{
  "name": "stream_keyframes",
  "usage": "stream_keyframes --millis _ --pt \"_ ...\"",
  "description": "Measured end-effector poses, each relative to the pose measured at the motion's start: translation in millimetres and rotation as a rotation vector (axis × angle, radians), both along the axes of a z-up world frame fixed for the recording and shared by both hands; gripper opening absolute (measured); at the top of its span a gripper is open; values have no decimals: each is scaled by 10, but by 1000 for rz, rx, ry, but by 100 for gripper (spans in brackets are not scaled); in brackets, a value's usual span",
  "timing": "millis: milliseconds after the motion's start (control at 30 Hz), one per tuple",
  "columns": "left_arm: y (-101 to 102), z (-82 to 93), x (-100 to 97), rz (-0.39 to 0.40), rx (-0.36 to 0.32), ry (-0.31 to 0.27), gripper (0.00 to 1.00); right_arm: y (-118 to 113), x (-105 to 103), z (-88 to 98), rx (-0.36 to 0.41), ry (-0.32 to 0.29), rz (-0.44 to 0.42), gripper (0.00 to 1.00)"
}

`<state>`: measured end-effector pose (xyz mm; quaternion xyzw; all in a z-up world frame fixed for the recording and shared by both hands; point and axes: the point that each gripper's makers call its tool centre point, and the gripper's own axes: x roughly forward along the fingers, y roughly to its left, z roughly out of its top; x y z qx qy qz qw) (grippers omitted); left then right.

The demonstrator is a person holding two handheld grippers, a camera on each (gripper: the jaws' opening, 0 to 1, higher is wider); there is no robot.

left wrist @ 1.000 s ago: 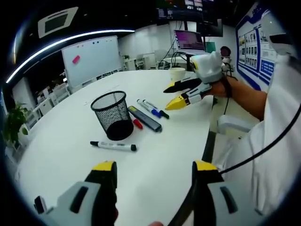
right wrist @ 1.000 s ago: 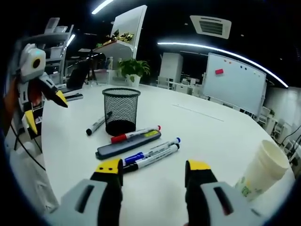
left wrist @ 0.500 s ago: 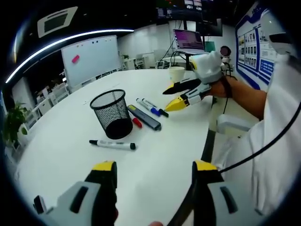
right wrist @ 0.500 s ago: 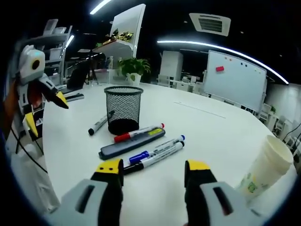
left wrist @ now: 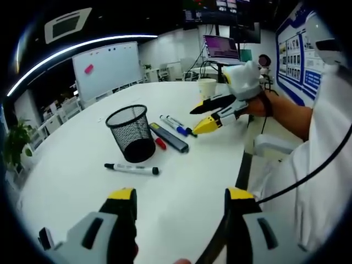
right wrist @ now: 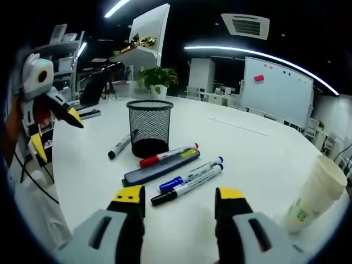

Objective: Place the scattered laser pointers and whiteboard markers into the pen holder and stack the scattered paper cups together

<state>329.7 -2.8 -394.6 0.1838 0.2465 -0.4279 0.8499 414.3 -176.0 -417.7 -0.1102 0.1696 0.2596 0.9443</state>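
Crosswise, black-capped marker lies before right gripper.

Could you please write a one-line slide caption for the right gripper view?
Open right gripper approaches markers lying beside a mesh pen holder, paper cups nearby.

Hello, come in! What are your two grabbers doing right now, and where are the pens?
Both grippers open, holding nothing; right gripper aimed at the markers. Pen holder upright beside them, paper cups stacked to one side. Nothing in the way.
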Motion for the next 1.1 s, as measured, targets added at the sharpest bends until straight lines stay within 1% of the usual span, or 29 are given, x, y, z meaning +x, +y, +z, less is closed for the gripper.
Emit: stream_keyframes --millis 167,333,600,1100 --pt "-6 24 -3 -3 -4 -4 66 27 -7 -31 2 9 1 51" --pt "19 0 11 4 -1 -1 66 44 -4 -48 0 13 3 51" --pt "4 -3 7 1 -1 -1 66 38 -6 -68 2 19 -13 49" --pt "-1 18 5 -3 -1 -4 66 51 -1 -72 11 23 -26 47"
